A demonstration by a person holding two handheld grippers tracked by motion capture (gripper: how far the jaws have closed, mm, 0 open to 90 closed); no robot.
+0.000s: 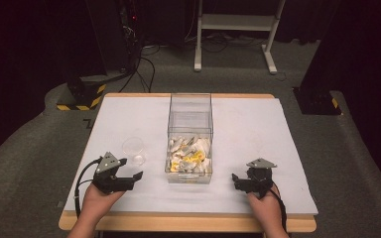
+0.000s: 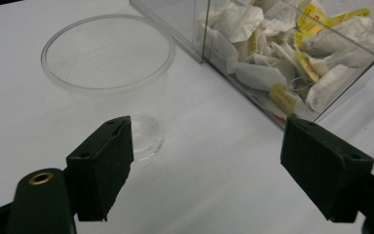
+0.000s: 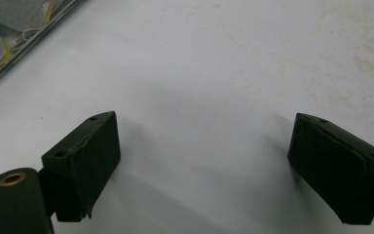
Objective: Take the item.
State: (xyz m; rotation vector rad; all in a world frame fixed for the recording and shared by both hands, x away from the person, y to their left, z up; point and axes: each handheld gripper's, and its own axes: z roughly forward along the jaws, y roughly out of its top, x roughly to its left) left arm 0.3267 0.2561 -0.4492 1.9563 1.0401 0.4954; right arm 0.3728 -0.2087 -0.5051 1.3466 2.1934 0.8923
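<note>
A clear plastic cup (image 1: 133, 148) (image 2: 108, 73) stands upright on the white table cover, left of a clear plastic box (image 1: 190, 139) (image 2: 202, 46). The box's near half holds several white tea bags with yellow tags (image 1: 189, 153) (image 2: 277, 53). My left gripper (image 1: 129, 171) (image 2: 207, 146) rests low near the table's front left, open and holding nothing. The cup is just beyond its left jaw and the box corner beyond its right jaw. My right gripper (image 1: 240, 181) (image 3: 204, 146) sits at the front right, open over bare table, with the box edge (image 3: 9, 44) off to its far left.
The white cover (image 1: 258, 129) spans the wooden table, with faint stains on it (image 3: 360, 58) ahead of the right gripper. Beyond the far edge are a white metal stand (image 1: 238, 29), cables and black equipment bases with yellow-striped tape (image 1: 82, 96) on grey carpet.
</note>
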